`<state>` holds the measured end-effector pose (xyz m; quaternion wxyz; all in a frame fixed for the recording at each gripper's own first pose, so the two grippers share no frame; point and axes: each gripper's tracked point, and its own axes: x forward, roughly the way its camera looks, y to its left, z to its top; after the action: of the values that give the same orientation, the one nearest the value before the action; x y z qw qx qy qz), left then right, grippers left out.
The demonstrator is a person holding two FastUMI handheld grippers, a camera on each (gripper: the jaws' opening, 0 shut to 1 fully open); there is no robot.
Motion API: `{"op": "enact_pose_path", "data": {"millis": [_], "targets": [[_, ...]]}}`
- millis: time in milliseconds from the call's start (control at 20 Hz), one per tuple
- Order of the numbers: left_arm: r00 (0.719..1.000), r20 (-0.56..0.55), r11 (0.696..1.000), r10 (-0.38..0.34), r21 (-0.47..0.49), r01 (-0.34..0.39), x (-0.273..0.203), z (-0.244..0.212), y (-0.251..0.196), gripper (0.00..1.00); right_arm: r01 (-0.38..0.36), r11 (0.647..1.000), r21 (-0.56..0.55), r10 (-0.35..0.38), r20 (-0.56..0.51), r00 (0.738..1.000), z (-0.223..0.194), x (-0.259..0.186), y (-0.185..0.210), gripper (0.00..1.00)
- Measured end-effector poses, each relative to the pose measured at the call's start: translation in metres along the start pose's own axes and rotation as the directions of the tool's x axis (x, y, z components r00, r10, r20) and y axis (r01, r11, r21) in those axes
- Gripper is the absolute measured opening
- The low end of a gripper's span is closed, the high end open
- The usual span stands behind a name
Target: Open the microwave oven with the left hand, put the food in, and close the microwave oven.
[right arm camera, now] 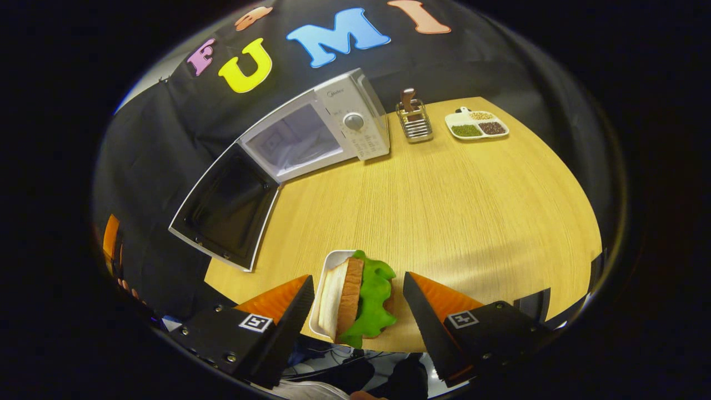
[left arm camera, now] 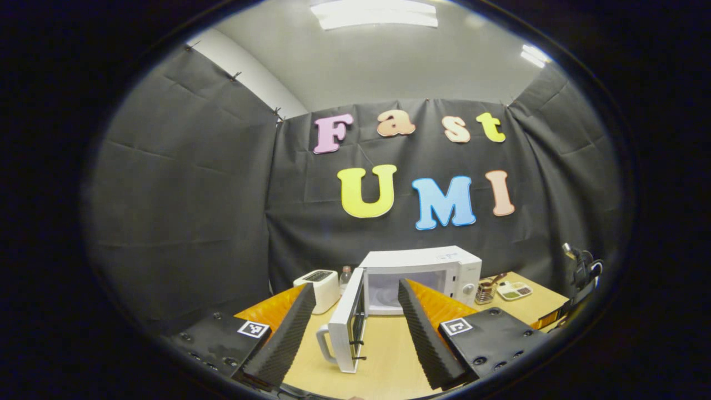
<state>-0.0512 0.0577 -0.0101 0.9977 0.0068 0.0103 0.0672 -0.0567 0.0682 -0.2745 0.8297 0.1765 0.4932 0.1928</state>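
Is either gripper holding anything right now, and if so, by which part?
Nothing is held. The right gripper is open, its fingers either side of the sandwich on its white tray without pressing it. The left gripper is open, facing the open microwave.

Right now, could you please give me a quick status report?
Left gripper open, facing microwave door, door open. Right gripper open, fingers astride sandwich on its tray. Table path to microwave looks clear.
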Motion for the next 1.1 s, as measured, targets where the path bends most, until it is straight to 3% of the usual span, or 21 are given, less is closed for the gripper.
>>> {"op": "enact_pose_path", "data": {"millis": [150, 300, 400, 500, 550, 1000, 1050, 1100], "targets": [[1.000, 0.001, 1.000, 0.023, 0.011, -0.023, -0.005, 0.002, -0.001, 0.96, -0.027, 0.999, 0.035, 0.029, -0.062, 0.998, -0.015, 0.010, -0.004, 0.99], [0.999, -0.006, 0.999, 0.044, 0.028, -0.043, -0.011, 0.002, -0.002, 0.95, -0.069, 0.992, 0.105, 0.081, -0.116, 0.990, -0.028, 0.017, -0.002, 0.93], [0.998, -0.011, 0.998, 0.057, 0.039, -0.056, -0.014, 0.002, -0.004, 0.96, -0.098, 0.985, 0.138, 0.118, -0.141, 0.983, -0.030, 0.019, 0.003, 0.65], [0.998, -0.017, 0.997, 0.065, 0.044, -0.064, -0.017, 0.001, -0.005, 0.96, -0.133, 0.980, 0.150, 0.155, -0.148, 0.977, -0.028, 0.019, 0.008, 0.64], [0.997, -0.020, 0.997, 0.068, 0.045, -0.067, -0.017, -0.001, -0.006, 0.96, -0.148, 0.980, 0.134, 0.169, -0.161, 0.972, -0.030, 0.017, 0.010, 0.44], [0.996, -0.024, 0.996, 0.083, -0.010, -0.083, 0.001, -0.003, 0.003, 0.99, -0.173, 0.983, 0.063, 0.179, -0.112, 0.977, -0.004, 0.007, 0.019, 0.44], [0.996, -0.026, 0.996, 0.081, -0.019, -0.082, 0.007, -0.007, 0.006, 0.99, -0.161, 0.984, 0.074, 0.167, -0.091, 0.982, 0.002, 0.010, 0.016, 0.39], [0.997, -0.024, 0.997, 0.075, -0.027, -0.076, 0.013, -0.008, 0.007, 0.98, -0.161, 0.984, 0.078, 0.168, -0.104, 0.980, 0.001, 0.014, 0.017, 0.25]]}}
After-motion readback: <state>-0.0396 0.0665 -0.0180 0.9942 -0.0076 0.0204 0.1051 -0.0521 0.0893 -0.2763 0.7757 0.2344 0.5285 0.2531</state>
